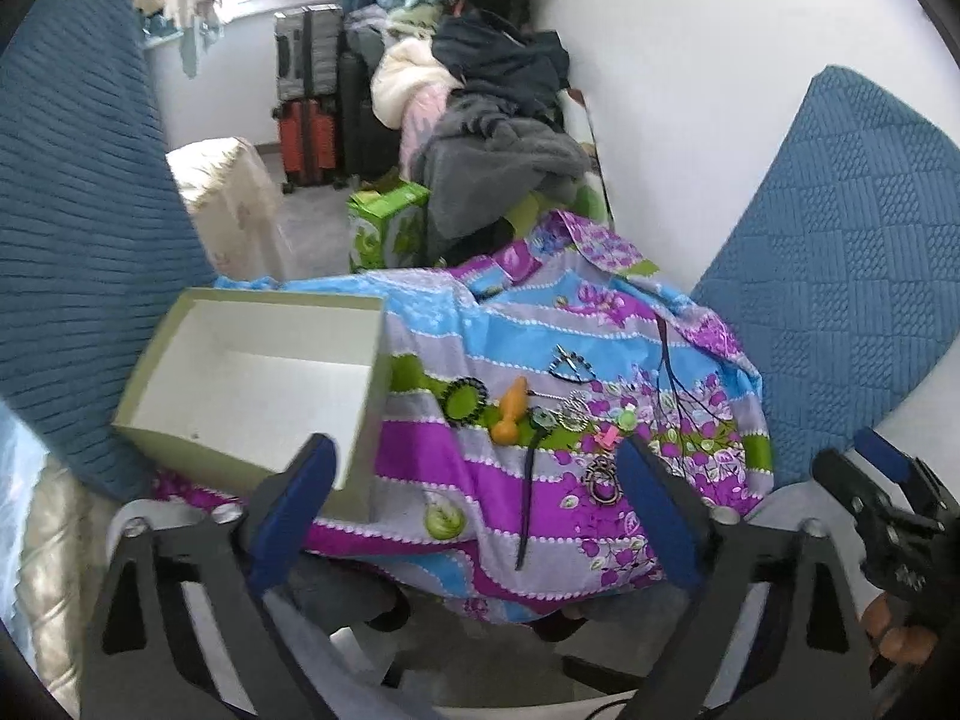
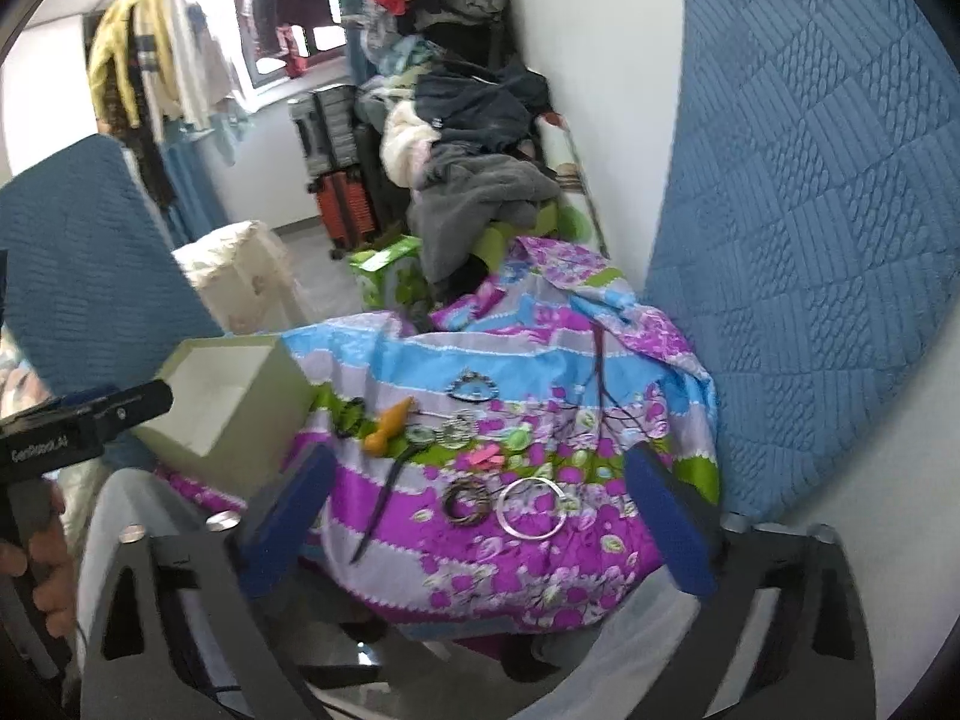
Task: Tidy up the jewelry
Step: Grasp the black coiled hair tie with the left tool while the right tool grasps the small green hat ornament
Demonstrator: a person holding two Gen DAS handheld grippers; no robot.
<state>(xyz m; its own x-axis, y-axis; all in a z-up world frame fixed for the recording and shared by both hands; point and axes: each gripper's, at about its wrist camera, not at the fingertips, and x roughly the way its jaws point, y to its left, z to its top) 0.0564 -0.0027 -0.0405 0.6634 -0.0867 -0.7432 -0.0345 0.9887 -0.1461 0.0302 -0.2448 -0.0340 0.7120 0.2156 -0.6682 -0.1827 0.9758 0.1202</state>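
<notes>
Jewelry lies on a striped floral cloth (image 1: 456, 468) over a small table. An open pale green box (image 1: 252, 384) with a white inside stands at the cloth's left; it also shows in the right wrist view (image 2: 234, 402). On the cloth lie an orange piece (image 1: 510, 411), a green round piece (image 1: 462, 399), a dark patterned ring (image 2: 467, 499), a silver bangle (image 2: 531, 507), a pink clip (image 2: 487, 457) and a dark strap (image 2: 384, 498). My left gripper (image 1: 474, 516) is open and empty before the cloth. My right gripper (image 2: 480, 528) is open and empty, just short of the bangle.
Blue quilted chair backs (image 2: 810, 228) (image 1: 72, 210) flank the table. Behind are a clothes pile (image 1: 498, 138), suitcases (image 1: 312, 114), a green carton (image 1: 384, 228) and a cream covered stool (image 1: 234, 204). The white wall is at the right.
</notes>
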